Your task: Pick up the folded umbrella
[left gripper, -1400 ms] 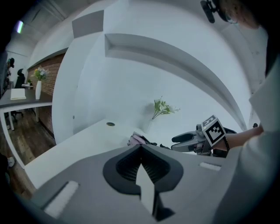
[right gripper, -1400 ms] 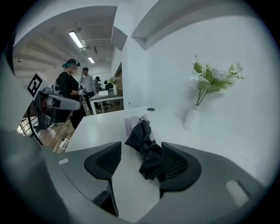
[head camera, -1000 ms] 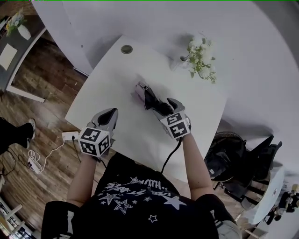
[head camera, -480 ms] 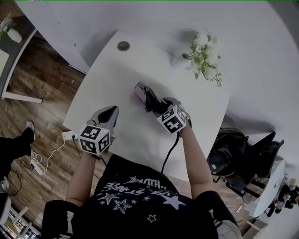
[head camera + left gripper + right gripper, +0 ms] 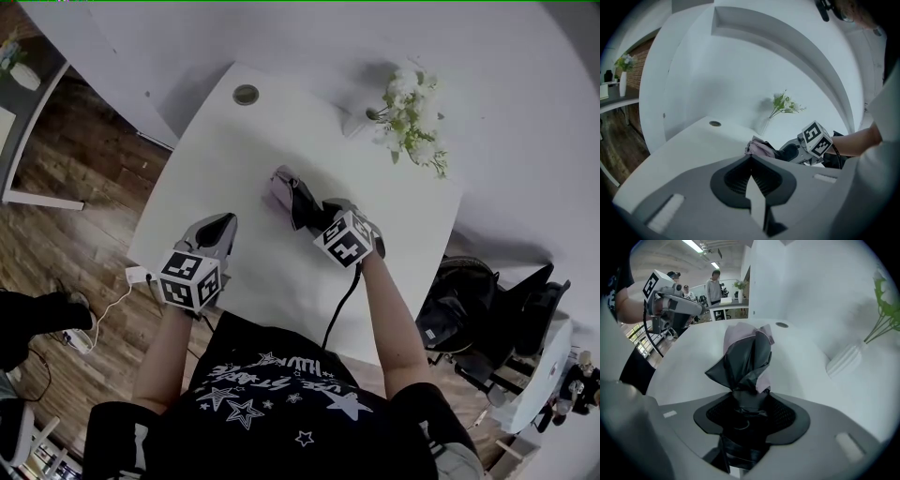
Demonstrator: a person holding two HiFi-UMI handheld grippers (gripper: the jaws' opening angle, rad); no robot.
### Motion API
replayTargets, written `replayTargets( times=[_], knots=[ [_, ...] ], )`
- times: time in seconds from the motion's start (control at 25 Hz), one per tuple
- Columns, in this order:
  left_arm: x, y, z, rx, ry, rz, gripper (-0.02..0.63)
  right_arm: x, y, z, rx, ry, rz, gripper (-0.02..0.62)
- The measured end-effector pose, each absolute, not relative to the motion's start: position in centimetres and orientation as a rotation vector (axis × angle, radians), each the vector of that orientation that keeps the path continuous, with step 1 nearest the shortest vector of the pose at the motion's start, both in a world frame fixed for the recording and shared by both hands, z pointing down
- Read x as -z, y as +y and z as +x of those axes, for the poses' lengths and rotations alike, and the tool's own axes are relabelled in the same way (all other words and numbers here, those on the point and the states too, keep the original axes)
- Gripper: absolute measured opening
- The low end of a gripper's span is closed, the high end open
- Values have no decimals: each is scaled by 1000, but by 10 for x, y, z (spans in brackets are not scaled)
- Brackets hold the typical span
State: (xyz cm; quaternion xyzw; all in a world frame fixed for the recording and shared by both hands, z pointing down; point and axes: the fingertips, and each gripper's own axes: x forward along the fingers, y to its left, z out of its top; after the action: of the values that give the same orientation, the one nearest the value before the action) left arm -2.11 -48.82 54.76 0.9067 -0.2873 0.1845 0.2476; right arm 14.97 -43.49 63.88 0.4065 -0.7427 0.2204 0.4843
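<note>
Folded umbrella, black and lilac: lies mid-table, near end clamped by right gripper fingers, which have just been closing. Left gripper: fingers pressed together, empty, over table's near edge.

Black short-sleeved T-shirt printed with white stars and scrawled white lettering. Grey, rounded left gripper and right gripper, each with dark ribbed pads and a cube of black-and-white square markers. Black cable off the right one.
</note>
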Motion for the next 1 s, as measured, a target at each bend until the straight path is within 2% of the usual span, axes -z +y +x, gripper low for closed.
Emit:
replayTargets(
  times=[0.44, 1.0],
  knots=[
    [-543, -475, -22, -505, -808, 2470, 3, -627, -434, 149, -469, -1785, 1017, 230],
    [-513, -420, -22, -456, -922, 2492, 3, -572, -401, 139, -413, -1963, 1137, 232]
  ],
)
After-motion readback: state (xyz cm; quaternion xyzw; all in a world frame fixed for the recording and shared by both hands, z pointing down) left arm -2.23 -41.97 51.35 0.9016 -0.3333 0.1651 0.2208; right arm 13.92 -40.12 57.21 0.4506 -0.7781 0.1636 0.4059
